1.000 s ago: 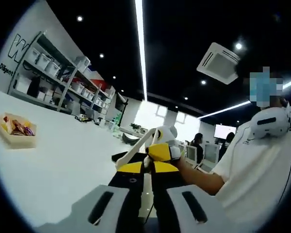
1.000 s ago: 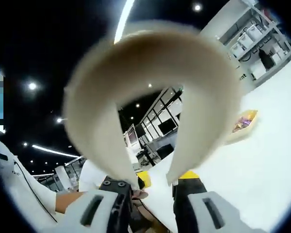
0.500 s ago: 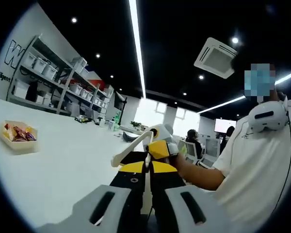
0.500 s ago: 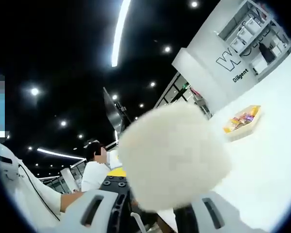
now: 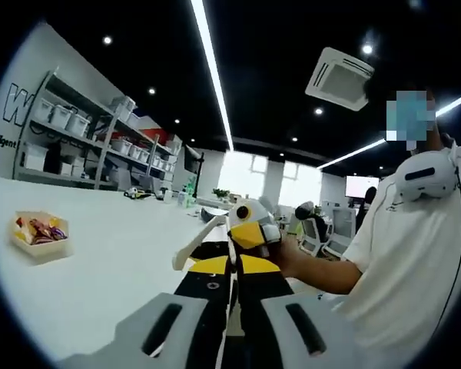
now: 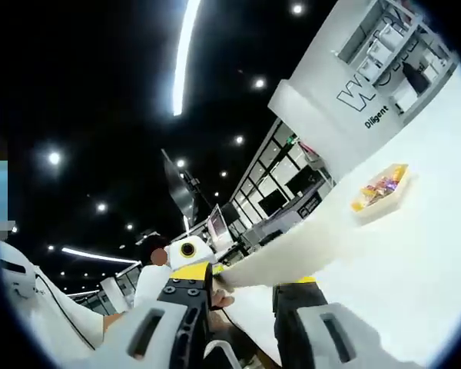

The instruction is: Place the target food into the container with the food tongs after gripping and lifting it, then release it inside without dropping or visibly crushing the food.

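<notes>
My right gripper [image 6: 242, 278] holds cream food tongs [image 6: 292, 250] between its jaws. The tongs lie across the view as a blurred band, close to the lens. In the left gripper view the same tongs [image 5: 194, 247] stick out left and down from the right gripper [image 5: 250, 233], which a person's hand holds. My left gripper [image 5: 232, 265] points at it tip to tip, jaws shut with nothing between them. A shallow cream container [image 5: 40, 234] with colourful wrapped food stands far off on the white table [image 5: 115, 261]. It is the same container [image 6: 380, 188] seen in the right gripper view.
The left gripper [image 6: 186, 257] shows beside my right gripper's left jaw. The person [image 5: 415, 254], in a white shirt, stands close on the right. Shelving with white bins [image 5: 69, 127] lines the wall behind the table. Desks and seated people fill the far room.
In the right gripper view the tongs have turned from a wide loop, then a blob before the lens, to a narrow edge-on band. Both grippers stay tip to tip.
</notes>
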The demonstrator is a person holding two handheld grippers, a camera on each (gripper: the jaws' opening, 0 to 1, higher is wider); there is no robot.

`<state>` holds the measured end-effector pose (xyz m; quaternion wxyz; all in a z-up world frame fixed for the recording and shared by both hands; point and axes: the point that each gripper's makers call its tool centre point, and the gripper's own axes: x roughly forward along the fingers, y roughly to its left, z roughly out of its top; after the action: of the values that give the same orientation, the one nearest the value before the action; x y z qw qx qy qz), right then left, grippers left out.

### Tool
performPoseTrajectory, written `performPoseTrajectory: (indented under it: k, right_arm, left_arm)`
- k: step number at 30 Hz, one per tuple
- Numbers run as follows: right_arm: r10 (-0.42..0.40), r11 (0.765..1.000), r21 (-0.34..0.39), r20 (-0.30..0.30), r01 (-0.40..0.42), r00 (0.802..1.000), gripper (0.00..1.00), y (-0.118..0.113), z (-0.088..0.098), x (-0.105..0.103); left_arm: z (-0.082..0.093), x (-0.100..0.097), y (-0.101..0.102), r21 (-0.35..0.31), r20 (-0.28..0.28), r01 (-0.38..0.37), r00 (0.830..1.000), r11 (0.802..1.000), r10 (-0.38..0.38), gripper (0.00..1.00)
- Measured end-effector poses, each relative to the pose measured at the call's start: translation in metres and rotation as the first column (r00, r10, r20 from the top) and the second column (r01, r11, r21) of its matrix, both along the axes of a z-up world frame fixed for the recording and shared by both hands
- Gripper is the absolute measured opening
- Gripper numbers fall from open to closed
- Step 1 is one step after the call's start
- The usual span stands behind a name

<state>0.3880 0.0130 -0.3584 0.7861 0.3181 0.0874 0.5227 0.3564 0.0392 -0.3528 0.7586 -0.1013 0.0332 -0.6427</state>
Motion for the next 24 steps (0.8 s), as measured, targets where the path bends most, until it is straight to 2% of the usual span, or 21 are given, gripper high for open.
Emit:
performPoseTrajectory:
  k: [1, 3, 5, 7, 8, 9, 17, 22, 24]
  right_arm:
    - [-0.007, 1.0, -0.003, 0.009, 0.007, 1.0, 0.27, 0.0, 0.0, 0.001]
    - [0.017, 1.0, 0.022, 0.008, -0.017, 1.0, 0.23, 0.001, 0.004, -0.003]
    - [-0.003, 0.996, 0.085, 0.033, 0.0, 0.999, 0.22, -0.003, 0.016, -0.003]
    - [-0.003, 0.998, 0.065, 0.001, 0.003, 1.0, 0.21, -0.003, 0.012, 0.001]
    - [-0.005, 1.0, 0.018, 0.011, 0.004, 1.0, 0.22, -0.002, 0.007, 0.002]
    - [-0.005, 1.0, 0.012, 0.013, 0.005, 1.0, 0.22, -0.002, 0.006, 0.002]
    - [-0.044, 0.998, 0.039, -0.01, 0.045, 0.999, 0.22, -0.012, 0.004, 0.008]
    - [-0.037, 0.999, 0.024, -0.018, 0.037, 0.999, 0.2, -0.014, 0.002, 0.008]
    - [-0.056, 0.998, -0.004, -0.009, 0.056, 0.998, 0.21, -0.016, -0.002, 0.01]
  left_arm:
    - [0.002, 0.0, 0.002, -0.004, 0.001, -0.001, 1.0, 1.0, 0.001, 0.01]
    - [0.001, 0.0, 0.005, 0.005, 0.009, -0.001, 1.0, 1.0, 0.001, 0.01]
    - [0.006, -0.001, 0.008, -0.037, 0.002, 0.0, 1.0, 0.999, 0.0, 0.01]
    - [0.006, 0.001, 0.011, -0.032, 0.015, -0.014, 1.0, 0.999, 0.015, 0.01]
    - [0.004, 0.002, 0.011, -0.023, 0.013, -0.017, 1.0, 1.0, 0.018, 0.01]
    - [0.002, 0.002, 0.012, -0.009, 0.016, -0.019, 1.0, 1.0, 0.019, 0.01]
    - [-0.001, -0.001, 0.016, 0.005, 0.036, -0.026, 0.999, 1.0, 0.026, 0.01]
    - [-0.007, 0.001, 0.02, 0.031, 0.044, -0.034, 0.998, 0.999, 0.033, 0.01]
    - [-0.01, 0.002, 0.021, 0.042, 0.055, -0.039, 0.998, 0.998, 0.036, 0.01]
